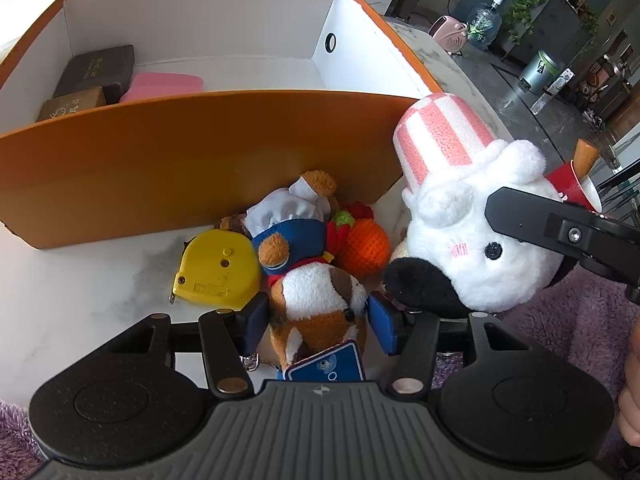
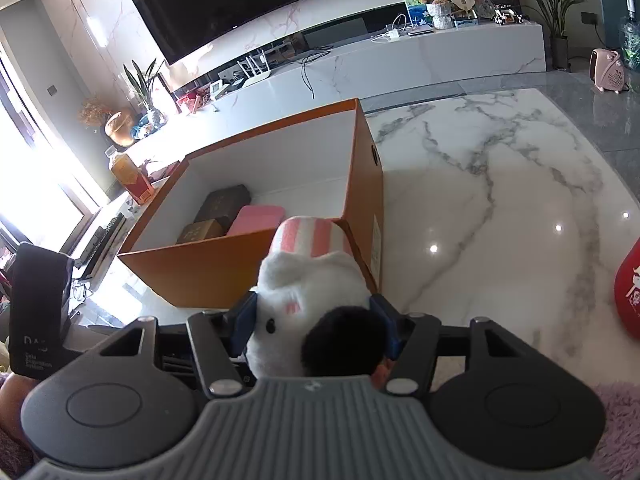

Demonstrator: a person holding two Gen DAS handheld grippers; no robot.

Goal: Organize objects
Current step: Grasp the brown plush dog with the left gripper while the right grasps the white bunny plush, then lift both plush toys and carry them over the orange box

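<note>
A brown-and-white plush dog (image 1: 316, 296) in a blue outfit and white cap lies on the marble table (image 1: 80, 300). My left gripper (image 1: 320, 322) stands open over it, a blue pad close on each side of its body. A white plush (image 2: 304, 280) with a pink-striped hat and a black patch hangs above the table beside the orange box (image 2: 200, 276), and my right gripper (image 2: 314, 326) is shut on it. In the left wrist view that white plush (image 1: 460, 208) sits right of the dog. One black right finger (image 1: 532, 216) crosses it.
A yellow tape measure (image 1: 218, 268) and an orange crochet fruit (image 1: 366, 250) lie against the dog by the box wall. The box holds dark and gold small boxes (image 1: 96, 70) and a pink item (image 1: 164, 86). A red cup (image 1: 572, 188) stands right. Purple fuzzy fabric (image 1: 560, 320) lies near.
</note>
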